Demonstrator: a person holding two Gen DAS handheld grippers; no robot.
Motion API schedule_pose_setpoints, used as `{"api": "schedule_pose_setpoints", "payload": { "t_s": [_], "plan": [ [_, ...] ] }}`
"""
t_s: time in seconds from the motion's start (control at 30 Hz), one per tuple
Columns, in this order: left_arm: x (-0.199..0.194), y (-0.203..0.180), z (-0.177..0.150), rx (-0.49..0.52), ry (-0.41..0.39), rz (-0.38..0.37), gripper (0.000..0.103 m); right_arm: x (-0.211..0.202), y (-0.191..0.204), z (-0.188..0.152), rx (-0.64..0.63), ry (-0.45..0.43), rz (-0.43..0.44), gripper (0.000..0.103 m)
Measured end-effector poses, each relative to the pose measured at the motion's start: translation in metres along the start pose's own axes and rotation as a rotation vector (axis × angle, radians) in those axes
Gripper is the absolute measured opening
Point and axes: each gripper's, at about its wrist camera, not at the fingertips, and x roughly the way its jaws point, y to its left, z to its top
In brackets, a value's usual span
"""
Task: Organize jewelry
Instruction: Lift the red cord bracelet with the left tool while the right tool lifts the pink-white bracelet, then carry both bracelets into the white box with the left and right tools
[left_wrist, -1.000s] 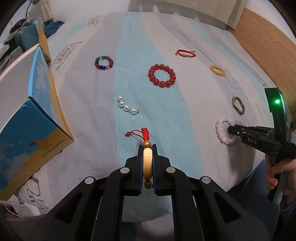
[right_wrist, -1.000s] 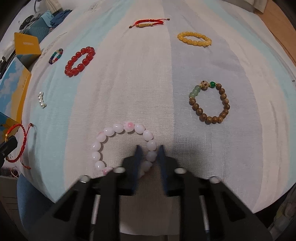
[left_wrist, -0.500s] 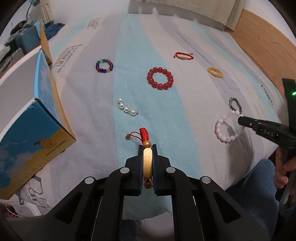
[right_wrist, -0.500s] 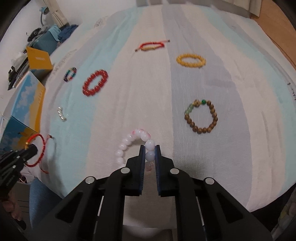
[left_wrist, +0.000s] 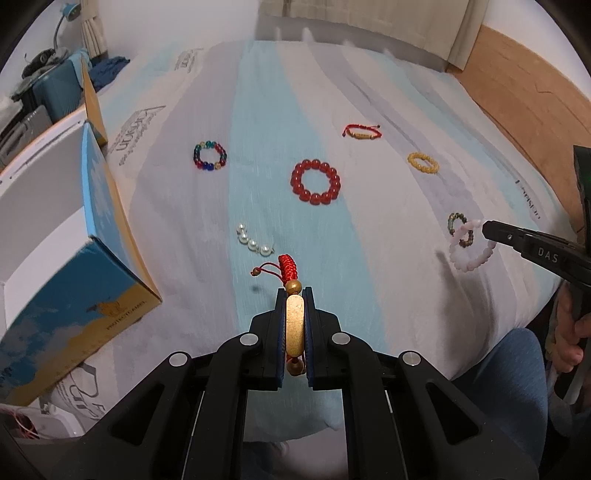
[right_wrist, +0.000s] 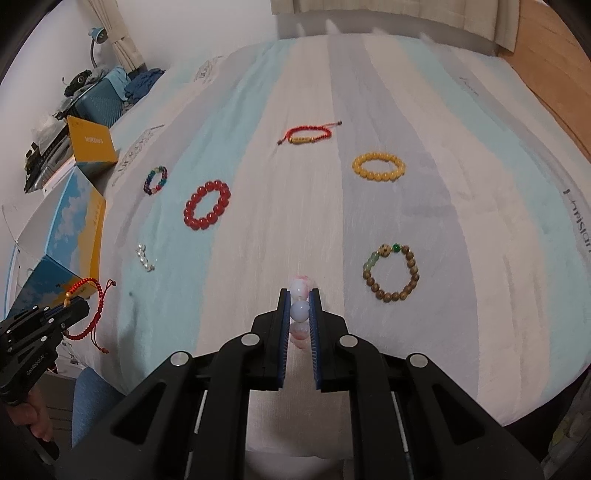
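Observation:
My left gripper (left_wrist: 295, 295) is shut on a red cord bracelet with a gold bar (left_wrist: 294, 325), held above the striped bed cover; it also shows in the right wrist view (right_wrist: 86, 310). My right gripper (right_wrist: 299, 295) is shut on a pale pink bead bracelet (right_wrist: 299, 312), lifted off the cover; in the left wrist view the bracelet (left_wrist: 471, 254) hangs from that gripper (left_wrist: 484, 227). An open blue and yellow box (left_wrist: 55, 240) stands at the left.
On the cover lie a red bead bracelet (left_wrist: 316, 181), a multicolour bead bracelet (left_wrist: 209, 155), a short pearl strand (left_wrist: 254, 243), a second red cord bracelet (left_wrist: 362, 132), a yellow bead bracelet (right_wrist: 378, 168) and a brown wooden bead bracelet (right_wrist: 392, 273).
My right gripper has closed on the pink bracelet and lifted it off the cover. My left gripper has kept hold of the red cord bracelet and risen a little.

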Motion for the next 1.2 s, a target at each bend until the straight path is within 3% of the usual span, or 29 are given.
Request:
{"api": "schedule_pose_setpoints", "payload": {
  "t_s": [0.63,1.2],
  "plan": [
    [-0.028,0.012,0.032,-0.014,-0.058,0.015,0.007,-0.035,0.026,0.044,-0.034,-0.077,-0.003,0.009],
    [-0.066,0.059,0.064,-0.069,-0.134,0.052,0.007,-0.054,0.110,0.096,-0.138,-0.140,0.050,0.009]
  ]
}}
